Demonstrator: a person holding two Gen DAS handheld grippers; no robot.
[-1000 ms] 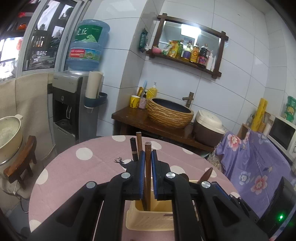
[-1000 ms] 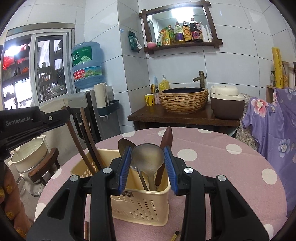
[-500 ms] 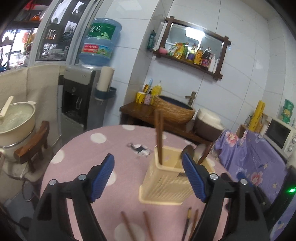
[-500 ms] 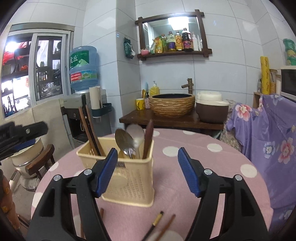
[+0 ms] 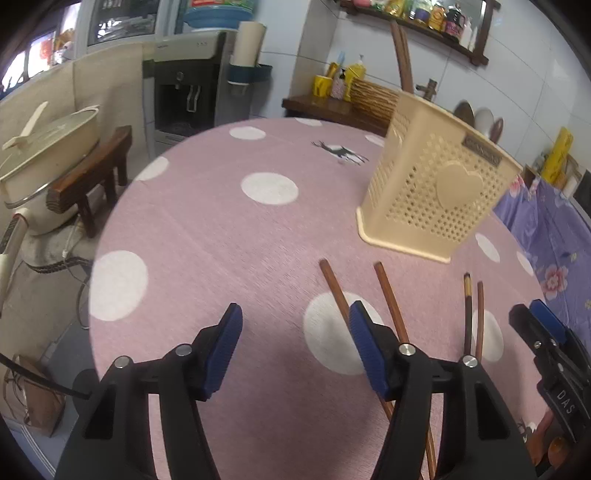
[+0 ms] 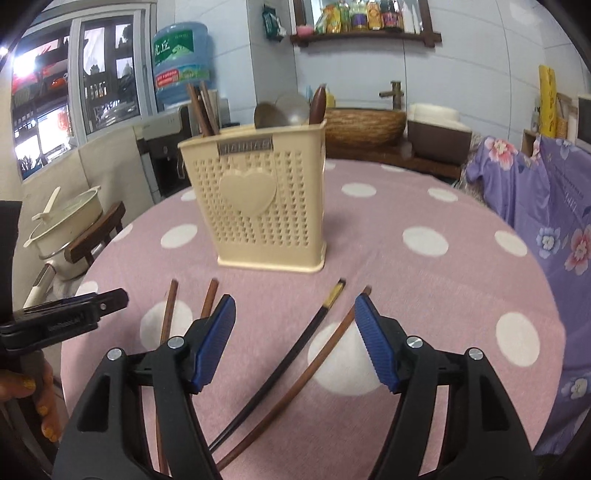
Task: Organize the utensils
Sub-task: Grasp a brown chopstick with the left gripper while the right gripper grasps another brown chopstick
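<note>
Cream plastic holder: a perforated utensil holder point(image 6: 271, 206) with a raised heart on its front stands upright on the surface point(image 6: 424, 280), which wears a pink cloth with white dots.
Holder contents: brown chopsticks point(image 6: 201, 109) lean in its left compartment; spoons point(image 6: 284, 110), two metal and one dark wooden, stand in the right.
Right-wrist view only: two loose chopsticks, a black one with a yellow tip point(image 6: 295, 350) and a brown one point(image 6: 314, 363), lie side by side between the fingers of the right claw point(image 6: 293, 325), untouched by the blue pads.
Left-wrist view only: a brown chopstick pair point(image 5: 365, 306) lies in front of the holder; one stick passes under the right finger of the left claw point(image 5: 295, 332), and bare cloth lies between the fingers.
Left claw: apart and closing, gripping nothing.
Right claw: apart and closing, pads clear of both sticks.
Cross-sightings: the right-wrist view catches the left claw's black finger at the left edge, with a person's fingers point(image 6: 44, 402) below; the left-wrist view catches the right claw at lower right.
Surroundings: a water dispenser point(image 6: 181, 62), a woven basin point(image 6: 364, 123), a bottle shelf point(image 6: 365, 35), a cream pot point(image 5: 48, 147) on a wooden stool, and a purple floral cloth point(image 6: 535, 192) stand around.
Obstruction: each claw's black arms hide the near ends of the loose sticks.
</note>
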